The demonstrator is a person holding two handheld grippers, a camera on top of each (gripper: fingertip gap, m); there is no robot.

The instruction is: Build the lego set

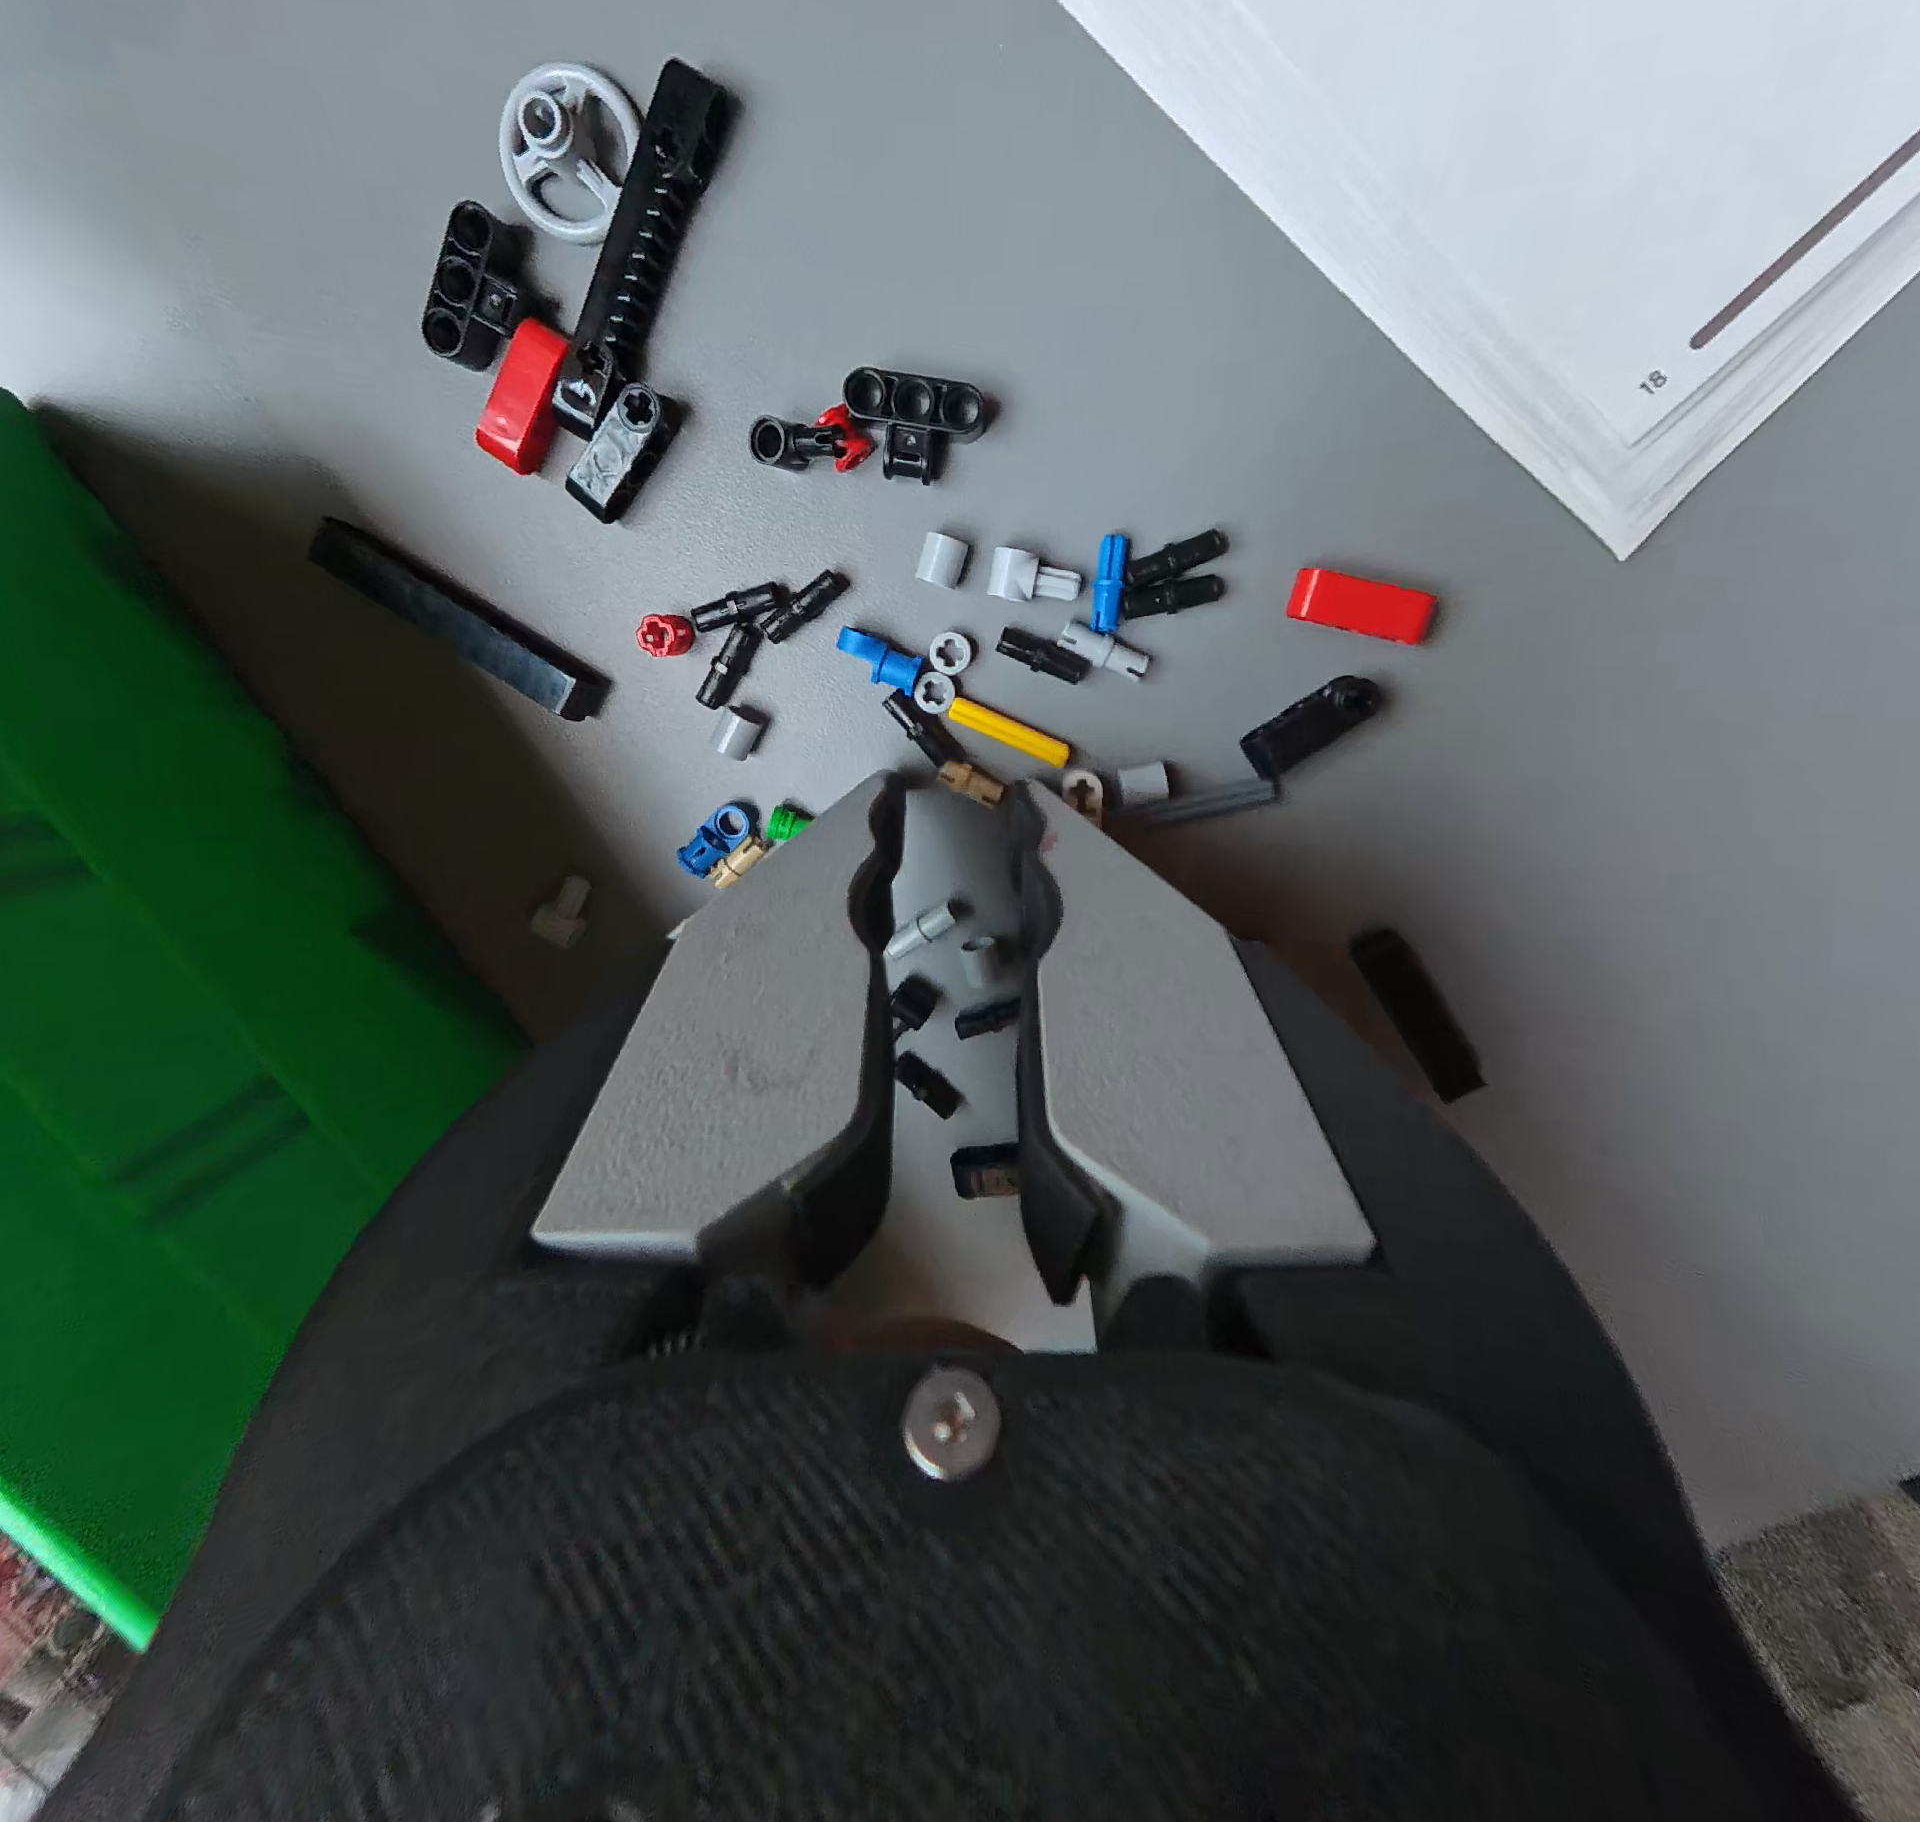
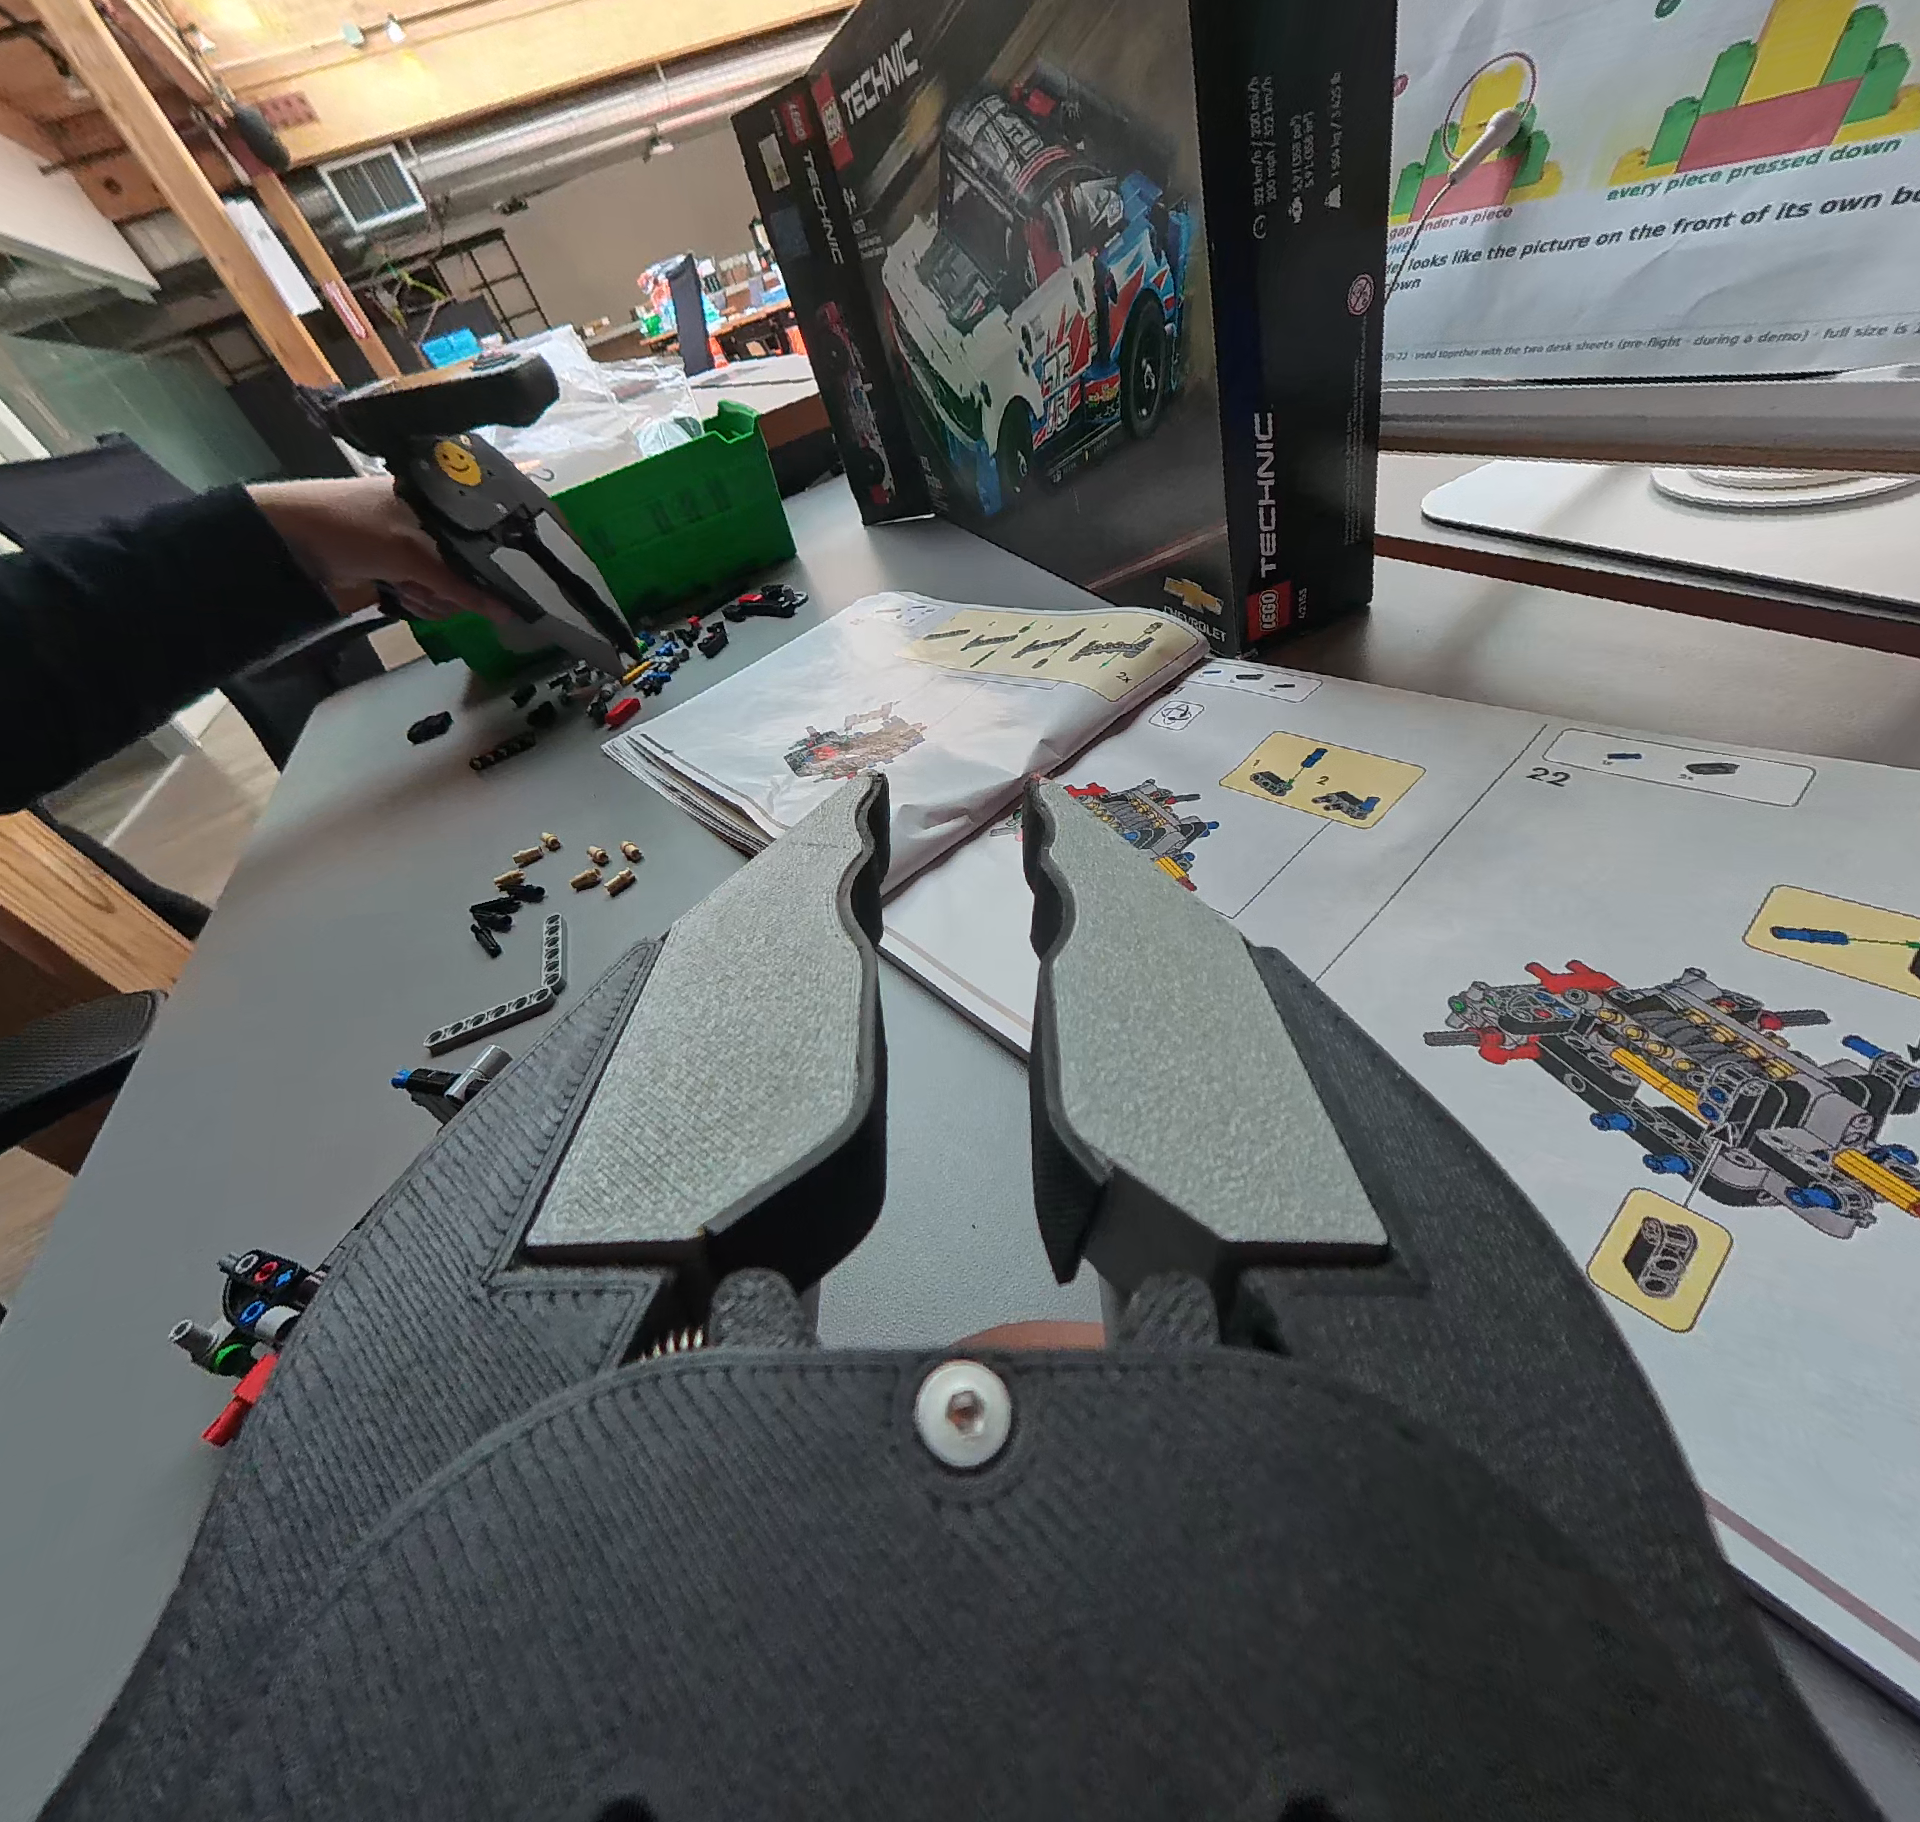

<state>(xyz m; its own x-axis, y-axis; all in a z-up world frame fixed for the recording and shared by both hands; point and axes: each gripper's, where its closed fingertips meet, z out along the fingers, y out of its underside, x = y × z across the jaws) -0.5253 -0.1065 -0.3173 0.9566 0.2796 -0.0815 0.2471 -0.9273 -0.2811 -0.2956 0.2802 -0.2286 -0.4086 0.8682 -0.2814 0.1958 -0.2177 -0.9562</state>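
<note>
- While the left gripper (image 1: 961, 796) hangs tip-down over a scatter of small lego parts (image 1: 935, 629) on the grey table (image 1: 1455, 889), its fingers stand spread with nothing between them; a tan pin (image 1: 977, 783) lies just beyond the tips and a yellow axle (image 1: 1008, 730) near it.
- Only the left wrist view shows the grey wheel (image 1: 566, 151), the black toothed rack (image 1: 649, 234) and two red curved pieces (image 1: 1361, 604).
- Only the right wrist view shows the open instruction booklet (image 2: 1455, 889), the upright set boxes (image 2: 1091, 266) and a bent grey beam (image 2: 520, 993).
- The right gripper (image 2: 956, 806) hovers over the booklet, fingers parted and empty, well apart from the parts pile.
- Both views catch the green bin (image 2: 675, 515) beside the pile.
</note>
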